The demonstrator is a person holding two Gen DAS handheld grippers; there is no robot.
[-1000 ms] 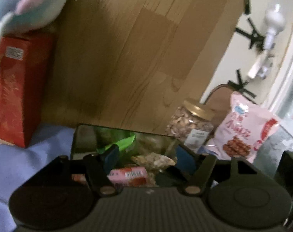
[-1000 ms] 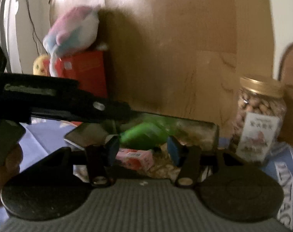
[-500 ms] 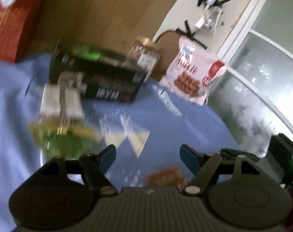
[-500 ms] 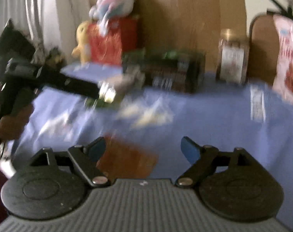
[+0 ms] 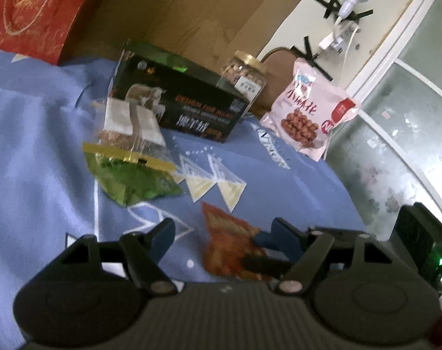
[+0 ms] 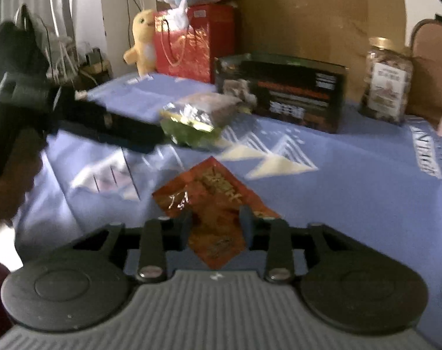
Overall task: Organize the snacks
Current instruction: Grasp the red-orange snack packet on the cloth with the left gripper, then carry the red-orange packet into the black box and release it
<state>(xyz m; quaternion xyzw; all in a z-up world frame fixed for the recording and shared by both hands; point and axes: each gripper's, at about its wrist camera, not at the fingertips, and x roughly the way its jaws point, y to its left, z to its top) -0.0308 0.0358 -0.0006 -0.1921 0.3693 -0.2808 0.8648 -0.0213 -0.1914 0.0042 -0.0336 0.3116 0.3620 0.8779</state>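
An orange-red snack packet (image 6: pixel 212 204) lies flat on the blue cloth; my right gripper (image 6: pixel 216 227) has its fingers closing in on both sides of the packet's near end. It also shows in the left wrist view (image 5: pixel 232 248). My left gripper (image 5: pixel 221 233) is open and empty above the cloth. A green snack bag (image 5: pixel 130 175) and a clear packet (image 5: pixel 127 128) lie further back, in front of a black open box (image 5: pixel 177 105) that holds snacks. The left gripper's body (image 6: pixel 104 122) shows in the right wrist view beside the green bag (image 6: pixel 191 134).
A glass jar of nuts (image 5: pixel 244 78) and a pink snack bag (image 5: pixel 308 113) stand at the back right. A red gift bag (image 6: pixel 191 43) with plush toys (image 6: pixel 142 40) stands at the back left. A wooden board is behind.
Both grippers pulled back from the black box and lowered to the cloth. The right gripper's fingers have narrowed around the orange-red packet. The left gripper stays open.
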